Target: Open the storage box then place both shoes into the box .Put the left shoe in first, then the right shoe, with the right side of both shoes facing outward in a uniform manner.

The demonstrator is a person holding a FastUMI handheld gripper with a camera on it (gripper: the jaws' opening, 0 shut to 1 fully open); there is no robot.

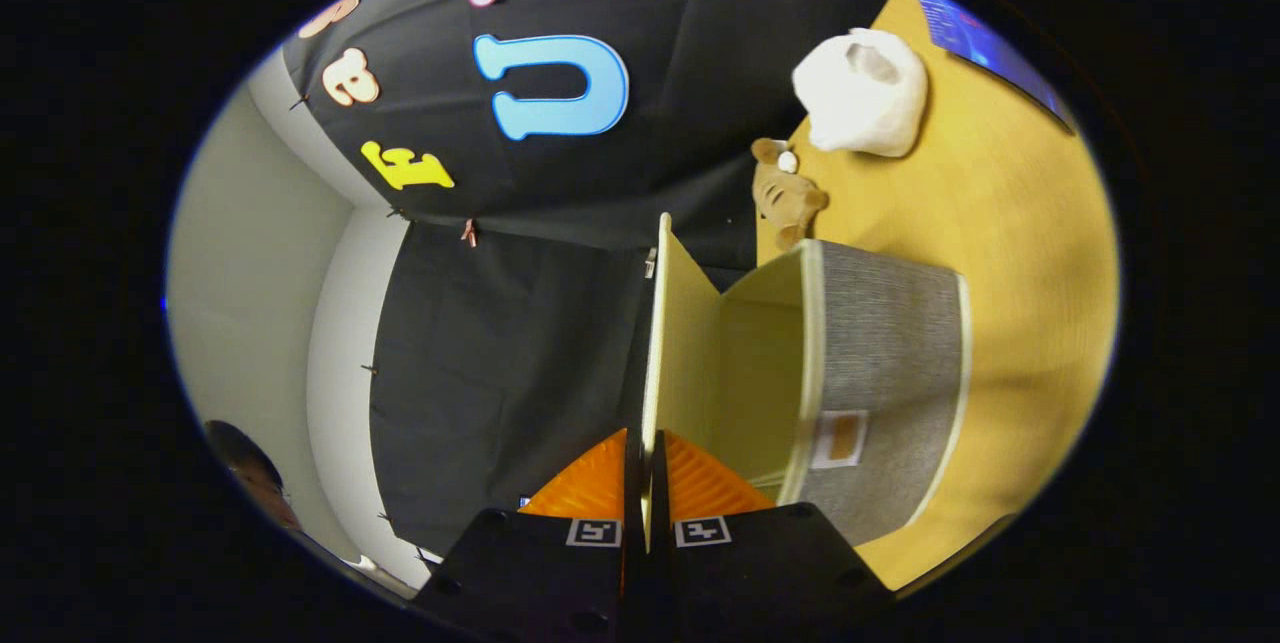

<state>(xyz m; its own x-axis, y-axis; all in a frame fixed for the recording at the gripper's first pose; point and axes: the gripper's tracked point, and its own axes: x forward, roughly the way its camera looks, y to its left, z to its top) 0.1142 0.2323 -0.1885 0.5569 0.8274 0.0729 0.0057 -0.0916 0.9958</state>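
Gripper view, rolled sideways so the wooden table (1010, 253) runs up the far side of the scene. The gripper (645, 483) is closed on the lid (675, 343) of the storage box (880, 383): both fingers (590, 483) press against the thin, pale yellow panel, one on each face, with its edge running out ahead between them. The lid stands swung away from the box body, joined to it along the far edge, so the pale yellow interior lies open between lid and wall. The box has grey fabric sides with pale trim and a small tan label patch (842, 438); it rests on the table. Beyond the box, near the table's edge, lies a brown teddy bear (785, 195), and just past it a white shoe (865, 93), apart from the box.
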